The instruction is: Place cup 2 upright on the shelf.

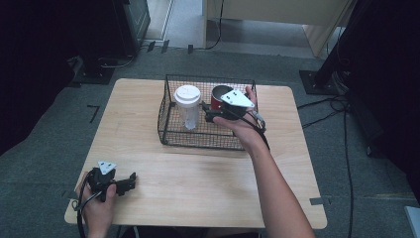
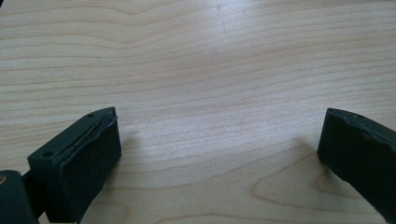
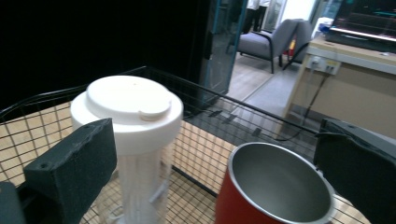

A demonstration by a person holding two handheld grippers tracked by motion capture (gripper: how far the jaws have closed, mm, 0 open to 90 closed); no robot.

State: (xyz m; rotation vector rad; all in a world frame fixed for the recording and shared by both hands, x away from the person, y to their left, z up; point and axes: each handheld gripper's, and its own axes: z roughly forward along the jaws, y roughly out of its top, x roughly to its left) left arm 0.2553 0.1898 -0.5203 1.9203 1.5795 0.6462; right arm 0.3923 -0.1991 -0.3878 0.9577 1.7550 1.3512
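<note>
1. The right gripper [image 1: 208,113] is held over the black wire basket [image 1: 171,135], jaws spread apart and clamped on nothing.
2. The red steel-lined mug [image 3: 275,191] stands upright inside the basket, between and just beyond the jaws.
3. The clear tumbler with a white lid [image 3: 128,116] stands upright just beside the mug.
4. The left gripper [image 1: 130,181] rests near the front left corner of the tabletop [image 1: 148,168], jaws wide apart, holding nothing.

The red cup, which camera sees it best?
The right gripper view: the red cup is close, showing its shiny steel inside, beside the white-lidded bottle. The high view has it small in the wire basket, partly behind the right gripper.
</note>
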